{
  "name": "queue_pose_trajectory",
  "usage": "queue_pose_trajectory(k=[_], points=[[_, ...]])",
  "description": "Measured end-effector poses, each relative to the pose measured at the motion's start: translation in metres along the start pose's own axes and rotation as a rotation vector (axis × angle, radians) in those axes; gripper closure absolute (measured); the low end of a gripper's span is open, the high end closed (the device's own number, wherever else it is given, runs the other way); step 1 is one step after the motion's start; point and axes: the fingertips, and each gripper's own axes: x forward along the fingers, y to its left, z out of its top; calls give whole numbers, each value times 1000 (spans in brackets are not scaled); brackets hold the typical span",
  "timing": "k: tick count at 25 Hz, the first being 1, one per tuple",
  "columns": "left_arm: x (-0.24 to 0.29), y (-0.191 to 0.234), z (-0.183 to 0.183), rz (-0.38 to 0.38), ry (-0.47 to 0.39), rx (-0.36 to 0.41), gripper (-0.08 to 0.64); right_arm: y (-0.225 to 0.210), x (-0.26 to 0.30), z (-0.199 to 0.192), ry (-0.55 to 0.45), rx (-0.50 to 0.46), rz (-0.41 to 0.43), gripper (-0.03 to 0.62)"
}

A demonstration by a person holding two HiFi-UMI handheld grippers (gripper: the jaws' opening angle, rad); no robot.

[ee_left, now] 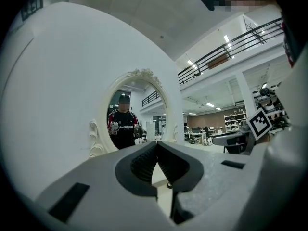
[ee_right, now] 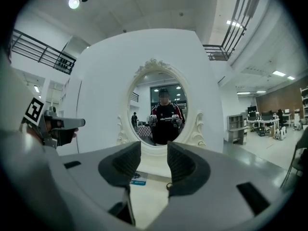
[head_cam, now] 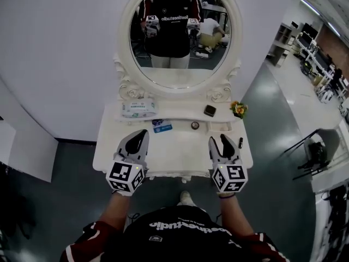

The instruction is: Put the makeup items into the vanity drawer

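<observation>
- White vanity table [head_cam: 180,152] fills the middle of the head view. I can't see any drawer pulled out along its near edge, so I'd guess that's still shut.
- Oval mirror [head_cam: 180,64] sits above it, top centre.
- Left gripper [head_cam: 144,132] hovers over the lower left of the tabletop. Its own view shows the left gripper [ee_left: 156,146] with pads pressed together and nothing pinched.
- Right gripper [head_cam: 218,138] hovers lower right. Its own view shows the right gripper [ee_right: 154,150] with jaws well apart and nothing between them.
- Wipes pack [head_cam: 139,109] lies at the upper left of the table.
- Makeup bits lie in a loose row further up the frame than both sets of fingertips: a dark compact [head_cam: 209,111], a blue flat item [head_cam: 162,128] just beyond the left tips, and a small round pot [head_cam: 194,125] nearer the right gripper.
- Black tube [head_cam: 240,142] lies just right of the right gripper, long axis running up-down in frame. That open right gripper looks best placed for it.
</observation>
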Motion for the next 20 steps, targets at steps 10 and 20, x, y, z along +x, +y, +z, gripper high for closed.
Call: queue_pose_trajectory(k=[10,20], points=[[-26,6,15,22,-39,1,554,33,-19,32,-86,-5,21,554],[-34,-2,15,12,-43,1,554,38,-30,31,-68,-32,-22,591]])
